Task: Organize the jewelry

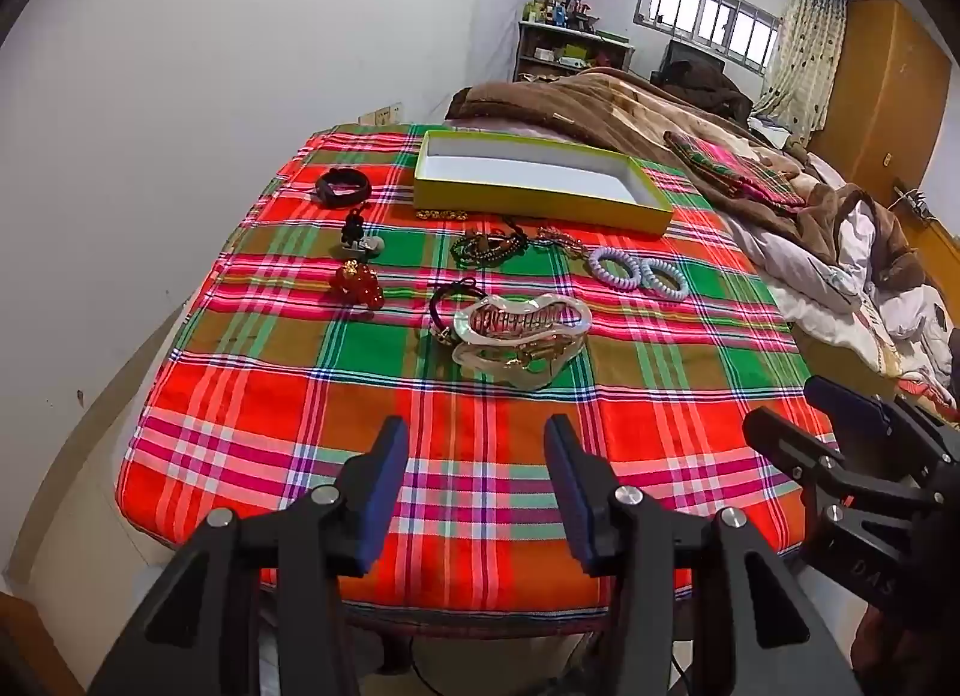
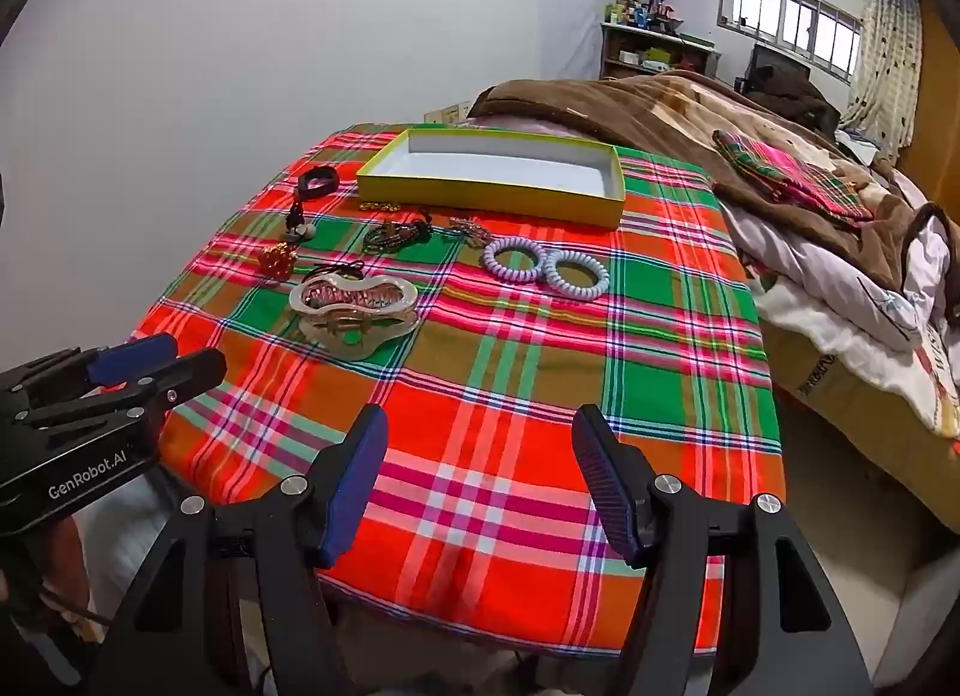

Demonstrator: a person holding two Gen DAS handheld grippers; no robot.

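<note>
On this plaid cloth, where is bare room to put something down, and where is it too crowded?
Free: the near half of the cloth, between both open claws and the pearly hair clip; also the right side, beyond the two spiral hair ties. The yellow box is empty inside. Crowded: the far left, from the black band to the bead bracelets.

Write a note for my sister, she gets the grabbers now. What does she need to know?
Left gripper: open, holding nothing, hovering over the near edge of the plaid tablecloth.
Right gripper: open, holding nothing, also at the near edge.
Yellow box: at the far side, nothing in it.
Jewelry all lies loose on the cloth: big pearly hair claw nearest, two pale coil hair ties, dark bead bracelets, red charm, black band, gold chain against the box.
Done: nothing yet.
Left: likely move every piece into the box.
</note>
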